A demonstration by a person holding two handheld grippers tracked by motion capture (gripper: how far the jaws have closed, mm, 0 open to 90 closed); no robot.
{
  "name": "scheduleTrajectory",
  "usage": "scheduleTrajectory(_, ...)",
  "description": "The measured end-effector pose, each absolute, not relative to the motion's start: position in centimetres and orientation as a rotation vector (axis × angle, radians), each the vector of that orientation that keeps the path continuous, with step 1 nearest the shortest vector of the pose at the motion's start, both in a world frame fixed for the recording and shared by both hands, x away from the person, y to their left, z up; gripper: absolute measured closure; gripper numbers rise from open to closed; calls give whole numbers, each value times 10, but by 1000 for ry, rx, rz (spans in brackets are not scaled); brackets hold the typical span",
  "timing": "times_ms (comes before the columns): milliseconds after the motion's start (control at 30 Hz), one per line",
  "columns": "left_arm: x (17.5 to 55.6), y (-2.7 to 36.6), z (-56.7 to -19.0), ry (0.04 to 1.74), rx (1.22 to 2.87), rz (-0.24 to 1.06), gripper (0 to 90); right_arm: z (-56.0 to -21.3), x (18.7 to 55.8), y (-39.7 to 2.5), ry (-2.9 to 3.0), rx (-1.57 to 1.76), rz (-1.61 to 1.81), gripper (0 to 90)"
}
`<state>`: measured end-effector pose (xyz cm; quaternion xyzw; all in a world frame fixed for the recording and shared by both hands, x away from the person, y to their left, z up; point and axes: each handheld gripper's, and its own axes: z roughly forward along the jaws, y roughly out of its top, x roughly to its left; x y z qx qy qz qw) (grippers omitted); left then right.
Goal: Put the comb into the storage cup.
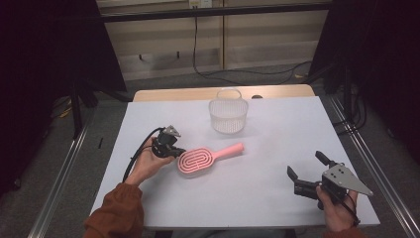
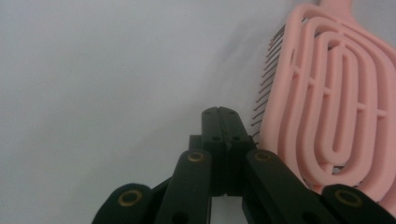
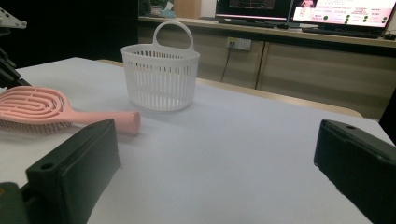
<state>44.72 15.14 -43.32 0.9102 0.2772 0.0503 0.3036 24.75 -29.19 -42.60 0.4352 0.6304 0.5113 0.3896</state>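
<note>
A pink hairbrush [image 1: 204, 157] lies bristles down in the middle of the white table [image 1: 277, 124], its handle pointing right and away. My left gripper [image 1: 179, 149] is shut with nothing between its jaws, its tips right beside the left edge of the brush head [image 2: 336, 107]. In the left gripper view the closed jaws [image 2: 223, 122] sit next to the bristles. A white slatted basket [image 1: 228, 112] with a loop handle stands upright behind the brush. My right gripper [image 1: 307, 166] is wide open near the front right of the table, holding nothing; ahead of it lie the hairbrush [image 3: 51, 108] and the basket [image 3: 160, 74].
A tan board edge [image 1: 198, 93] runs along the table's far side. Metal rails [image 1: 64, 168] flank the table. Cables [image 1: 237, 74] lie on the floor behind. Monitors [image 3: 345, 11] stand on a counter past the table in the right gripper view.
</note>
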Motion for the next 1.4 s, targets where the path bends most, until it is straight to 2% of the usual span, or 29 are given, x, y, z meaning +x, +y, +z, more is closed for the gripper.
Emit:
scheduleTrajectory(600,439,158,-433,735,2382,132,900,-426,248,-292,1603,1105,1301,0)
scheduleTrajectory(833,442,167,-428,744,2315,241,815,-426,247,-292,1603,1104,1302,0)
scheduleTrajectory(933,442,172,-424,750,2273,285,753,-426,247,-292,1600,1101,1300,0)
scheduleTrajectory(1067,441,180,-415,757,2206,299,624,-426,246,-292,1599,1101,1298,0)
scheduleTrajectory(1267,436,186,-405,742,2135,294,323,-426,246,-292,1599,1103,1299,0)
scheduleTrajectory(1400,432,186,-401,727,2126,275,207,-426,246,-293,1598,1105,1302,0)
